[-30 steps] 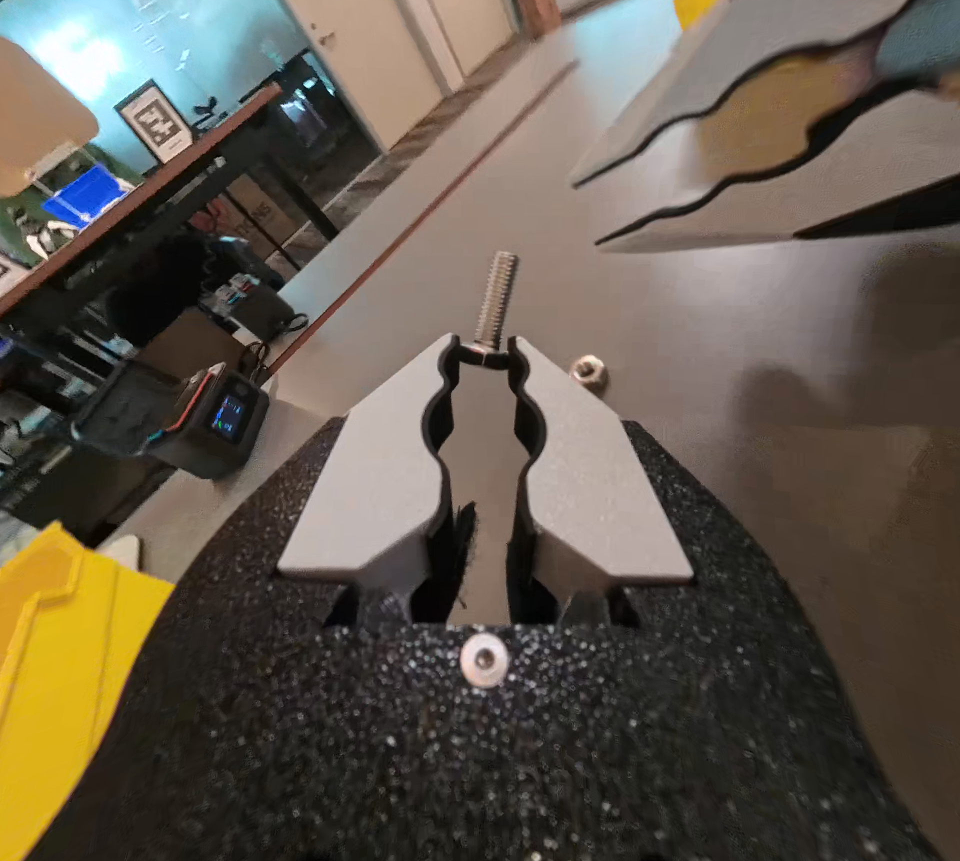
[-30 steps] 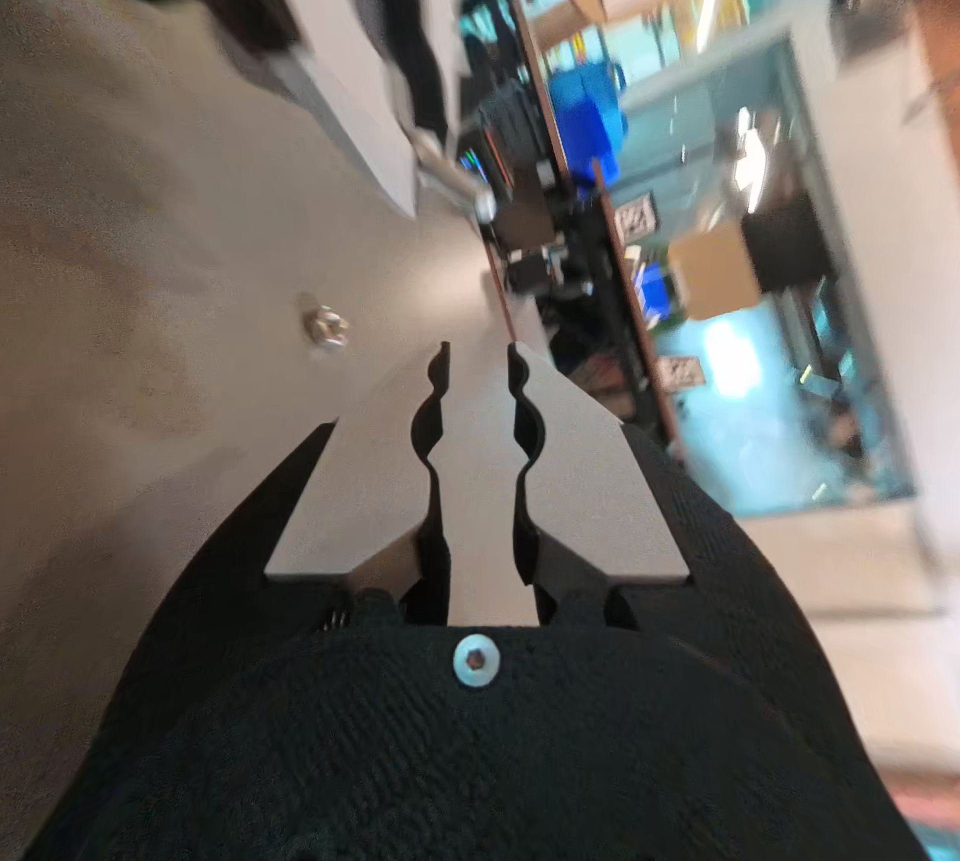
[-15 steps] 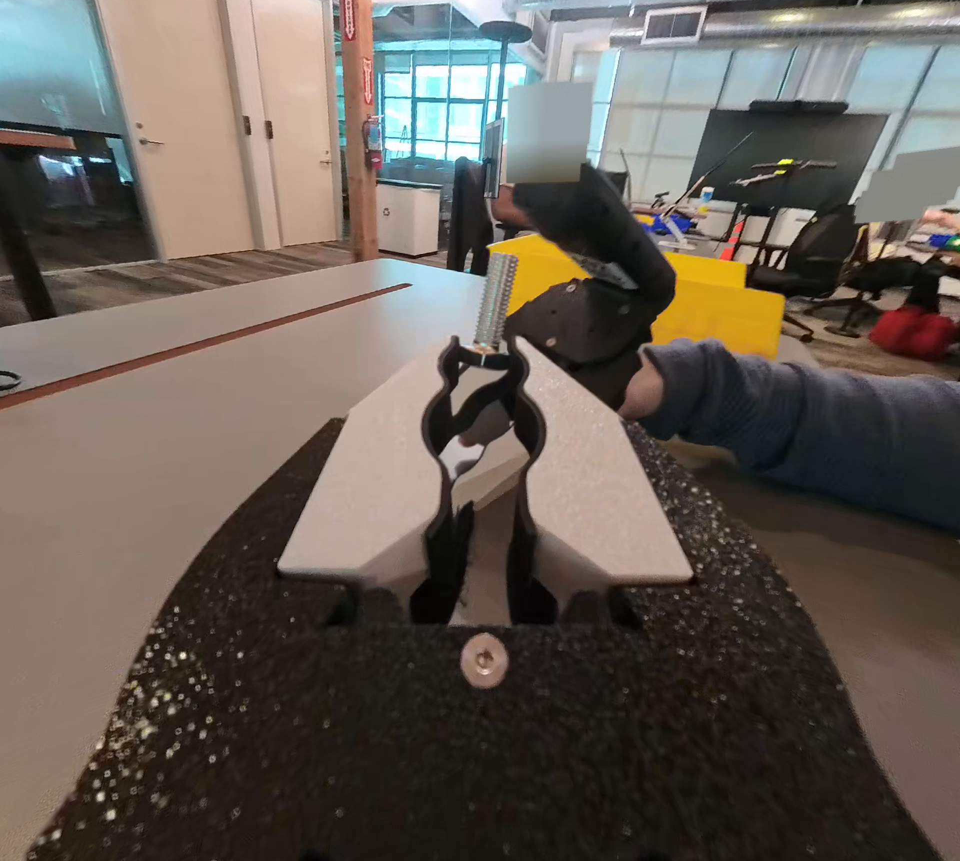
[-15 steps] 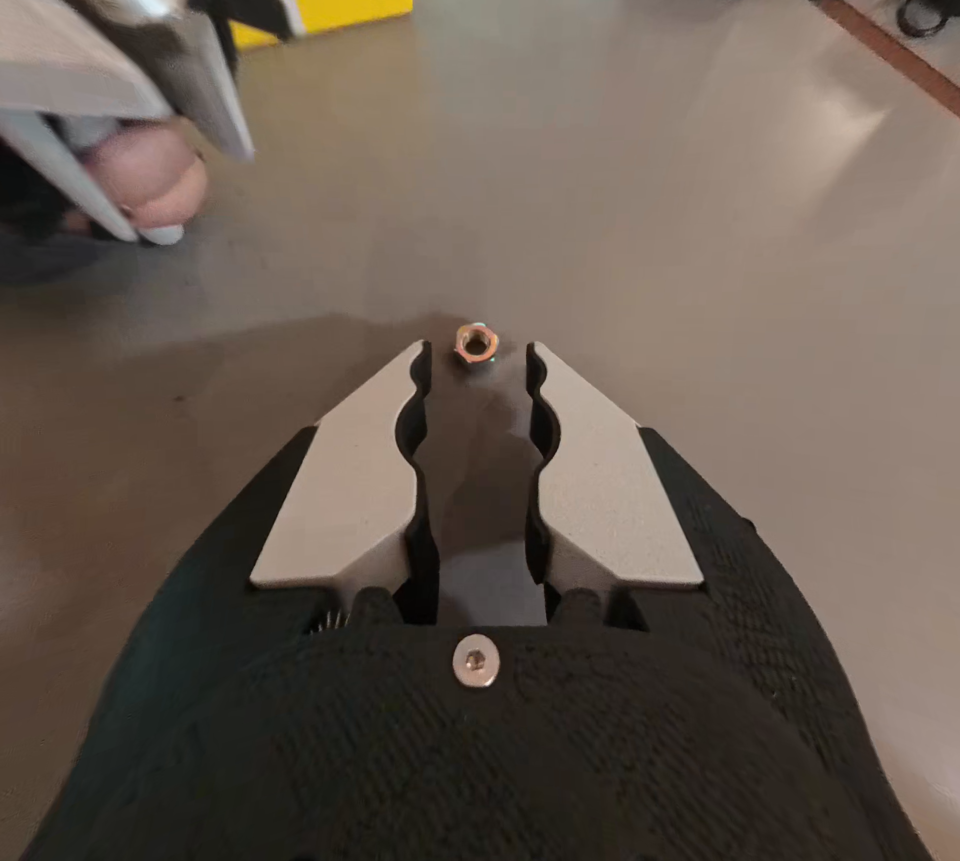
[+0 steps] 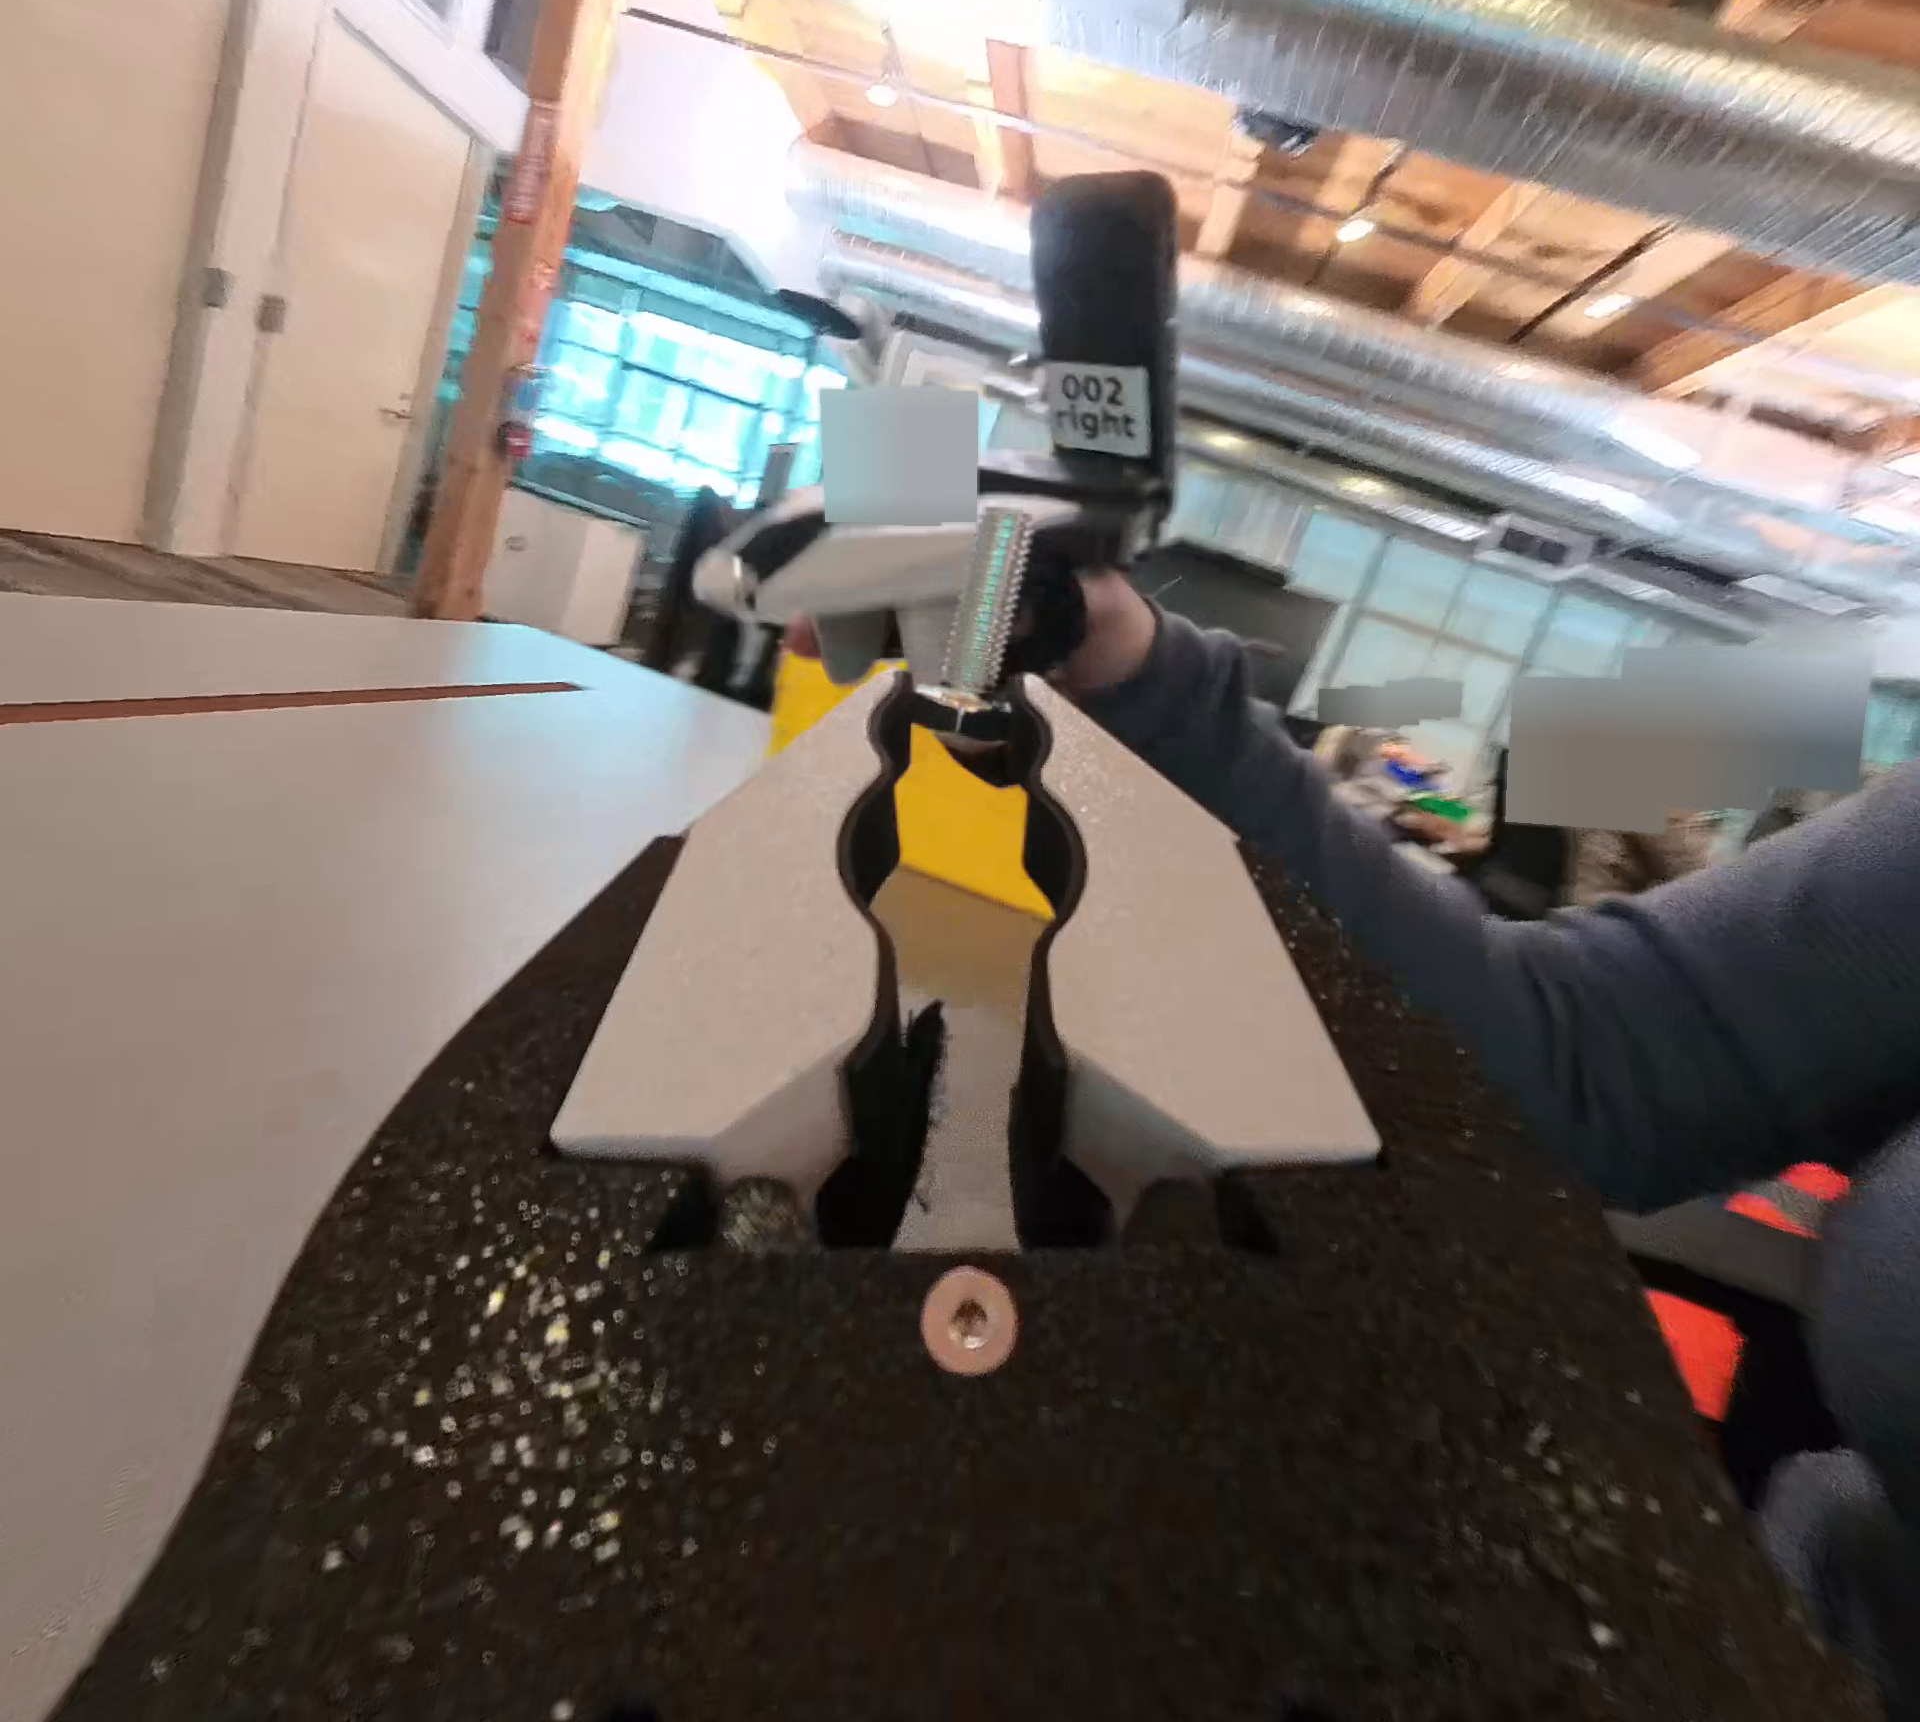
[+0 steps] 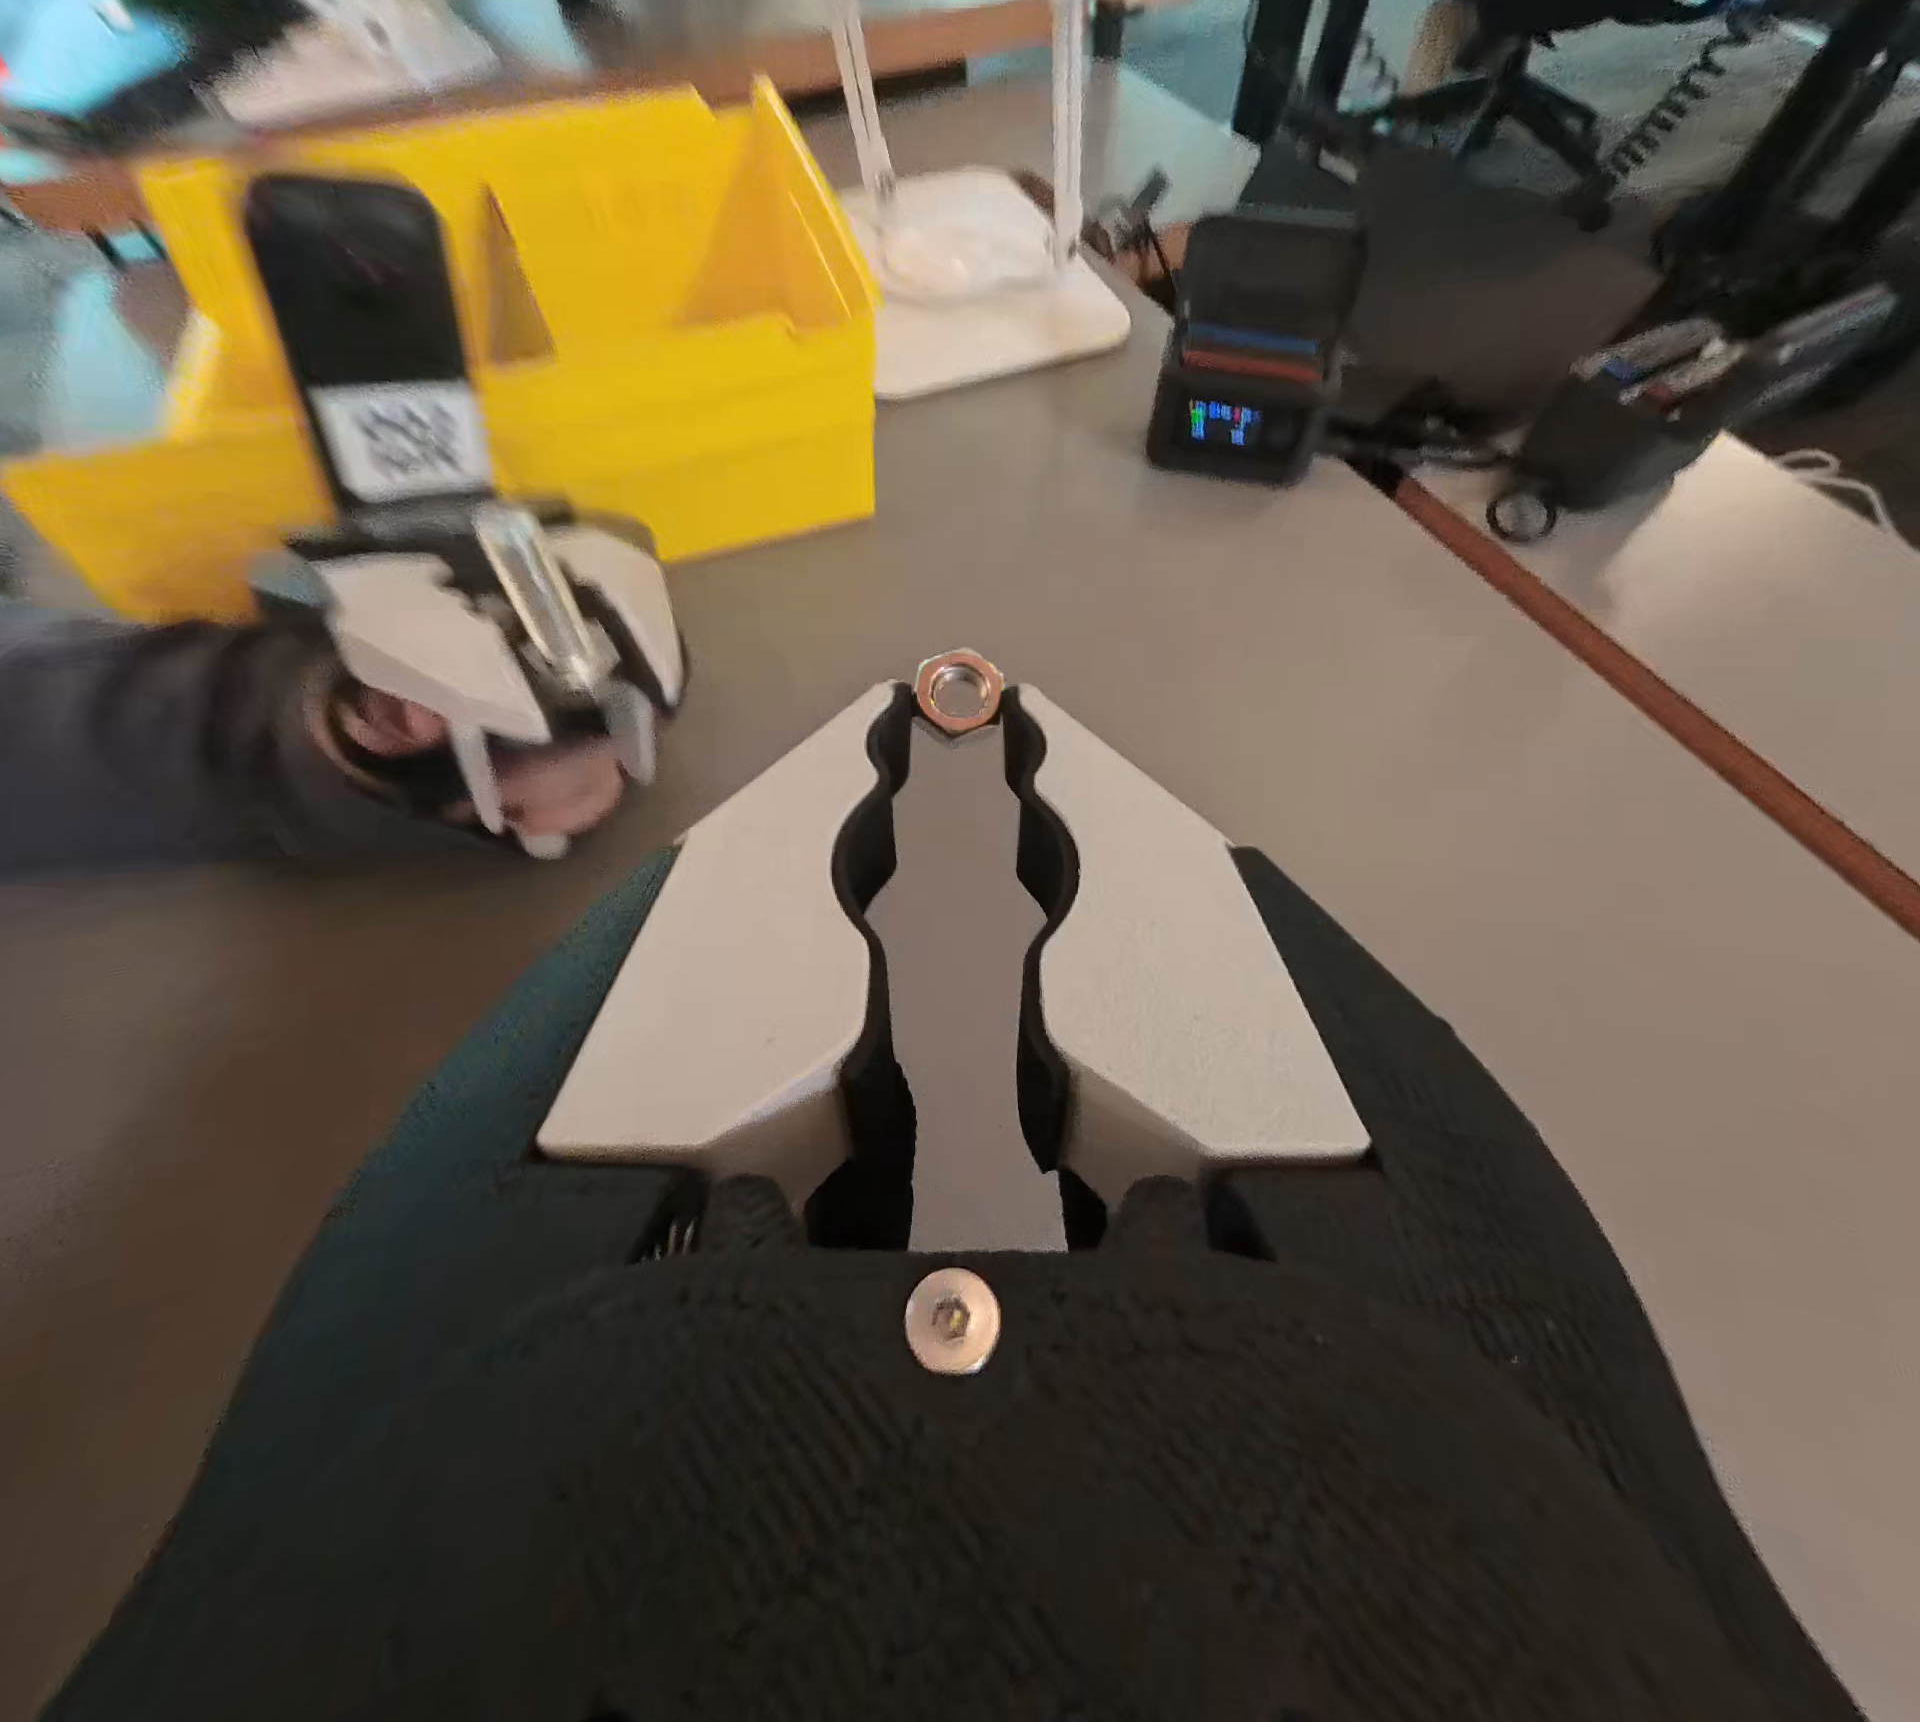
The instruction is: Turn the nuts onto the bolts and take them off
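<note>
Right wrist view: my right tool (image 6: 957, 704) pinches the nut (image 6: 957, 696), left tool (image 5: 961, 706) clamps the bolt (image 5: 989, 602) (nothing threaded yet, I judge).

Bright daylight blows out the silver ceiling ducts (image 5: 1455, 62), motion blur smears the yellow plastic bins (image 6: 665, 384), edges bowing wide-angle.
</note>
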